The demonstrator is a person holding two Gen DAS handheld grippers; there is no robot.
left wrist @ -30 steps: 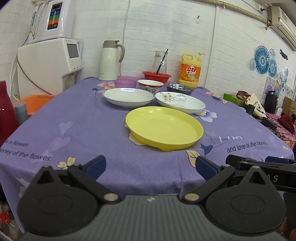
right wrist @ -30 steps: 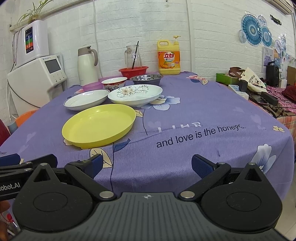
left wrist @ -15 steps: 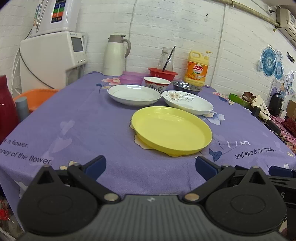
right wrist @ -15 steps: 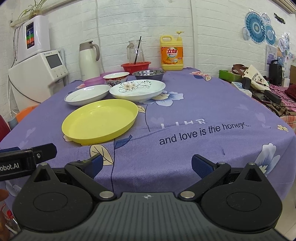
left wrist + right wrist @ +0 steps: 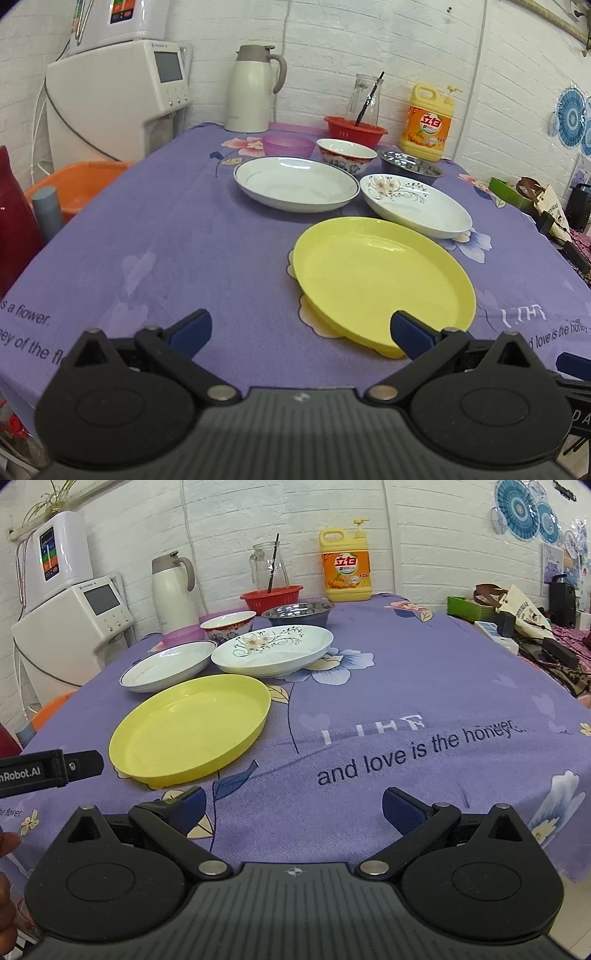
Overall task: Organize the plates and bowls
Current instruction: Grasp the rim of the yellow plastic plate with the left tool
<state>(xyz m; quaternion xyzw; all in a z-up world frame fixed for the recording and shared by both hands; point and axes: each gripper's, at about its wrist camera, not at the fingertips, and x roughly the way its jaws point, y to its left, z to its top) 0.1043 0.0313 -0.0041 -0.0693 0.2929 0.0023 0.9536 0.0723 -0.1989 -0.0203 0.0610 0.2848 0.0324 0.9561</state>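
A yellow plate [image 5: 384,277] [image 5: 192,725] lies nearest on the purple cloth. Behind it lie a plain white plate [image 5: 295,182] [image 5: 168,666] and a flowered white plate [image 5: 415,203] [image 5: 273,648]. Further back stand a patterned bowl [image 5: 347,153] [image 5: 227,626], a purple bowl [image 5: 288,144], a steel bowl [image 5: 410,166] [image 5: 297,613] and a red basket [image 5: 354,129] [image 5: 271,596]. My left gripper [image 5: 301,330] is open, its right finger over the yellow plate's near rim. My right gripper [image 5: 293,805] is open and empty over the cloth, right of the yellow plate.
A white thermos [image 5: 253,88], a glass jug [image 5: 267,566] and a yellow detergent bottle [image 5: 345,563] stand along the back wall. A white appliance [image 5: 114,96] and an orange tub [image 5: 79,184] sit to the left. Clutter [image 5: 524,616] lies at the right.
Both grippers have moved forward toward the table and plates. The left gripper's right finger now reaches the yellow plate's near rim. Both stay open.
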